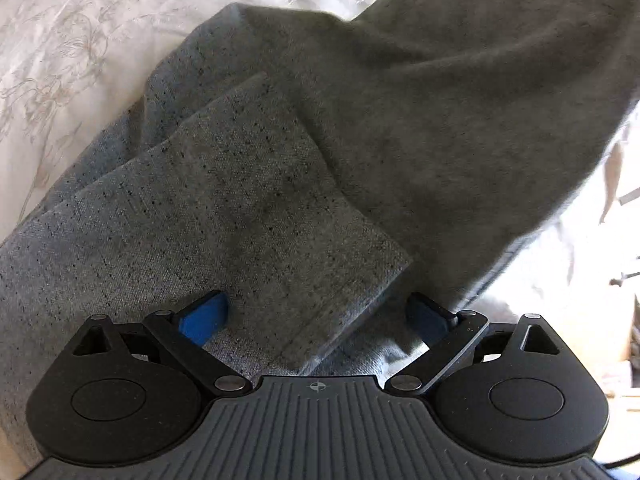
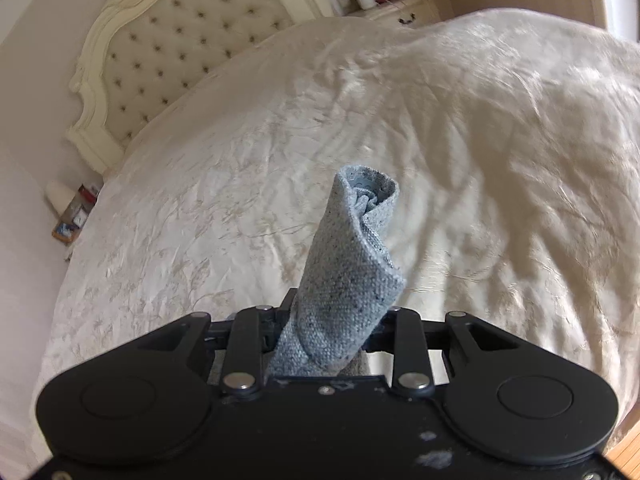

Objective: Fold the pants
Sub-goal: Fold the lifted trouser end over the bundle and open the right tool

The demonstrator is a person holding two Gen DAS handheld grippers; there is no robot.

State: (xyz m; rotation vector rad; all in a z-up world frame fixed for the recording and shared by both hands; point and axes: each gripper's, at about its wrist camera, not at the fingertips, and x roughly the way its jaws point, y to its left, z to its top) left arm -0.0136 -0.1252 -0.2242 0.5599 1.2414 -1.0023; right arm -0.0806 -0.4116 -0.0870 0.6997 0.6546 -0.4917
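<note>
Pants (image 1: pixel 280 200) are pinched by the right hand-held gripper (image 2: pixel 332 320) while the left hand-held gripper (image 1: pixel 318 316) is spread wide, empty; the lifted fold could be dragged crooked toward twelve o'clock.

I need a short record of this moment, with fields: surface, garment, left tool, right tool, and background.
surface: cream bedspread with a leaf pattern
garment: grey-blue speckled woven pants, lying partly folded on the bedspread
left tool: open, blue pads apart, directly over a pant-leg hem, not gripping
right tool: shut on a bunched part of the pants, lifted clear of the bedspread
background: cream tufted headboard, nightstand with a lamp
</note>
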